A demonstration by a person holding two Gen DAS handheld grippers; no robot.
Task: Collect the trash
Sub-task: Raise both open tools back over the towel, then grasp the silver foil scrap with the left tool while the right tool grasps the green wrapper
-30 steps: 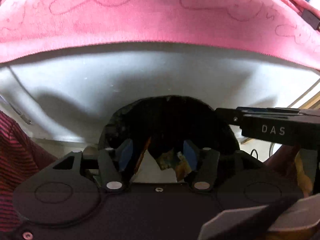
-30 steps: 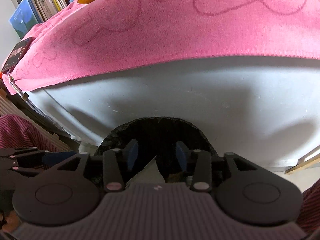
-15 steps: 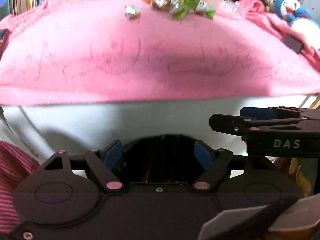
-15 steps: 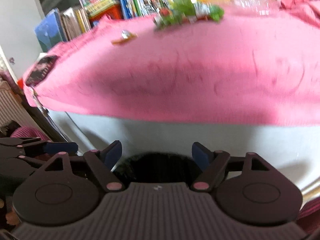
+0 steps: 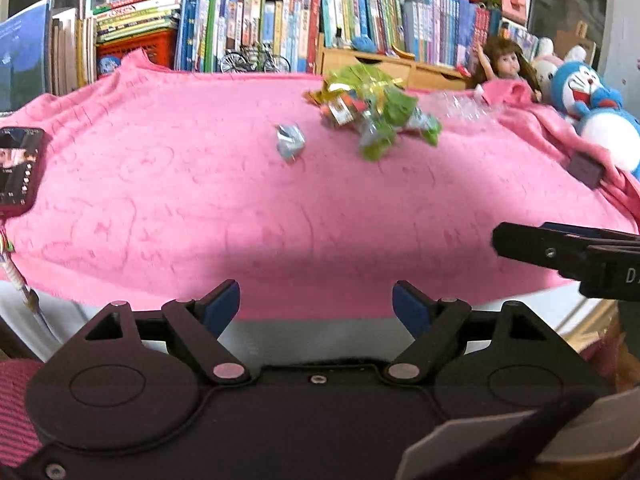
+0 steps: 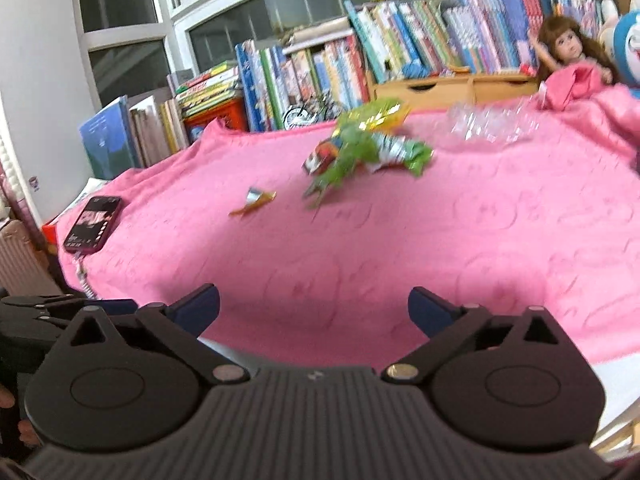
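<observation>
A pile of green and foil snack wrappers (image 5: 372, 118) (image 6: 360, 148) lies at the far side of the pink cloth (image 5: 280, 208) (image 6: 400, 240). A small silver crumpled wrapper (image 5: 291, 142) (image 6: 256, 198) sits to its left. Crumpled clear plastic (image 5: 460, 106) (image 6: 492, 124) lies to the right of the pile. My left gripper (image 5: 316, 308) hovers open and empty over the table's near edge. My right gripper (image 6: 314, 310) is likewise open and empty, and it shows from the side in the left wrist view (image 5: 560, 248).
A phone (image 5: 18, 170) (image 6: 94, 224) rests on the cloth's left end. A small black box (image 5: 586, 168), a doll (image 5: 504, 64) (image 6: 568, 52) and plush toys (image 5: 592, 108) crowd the right. Books (image 5: 280, 28) and wooden drawers (image 6: 452, 86) line the back.
Both grippers have risen from the black bin below the table edge to above the tabletop. Their jaws went from narrow to wide open. The bin is out of view now.
</observation>
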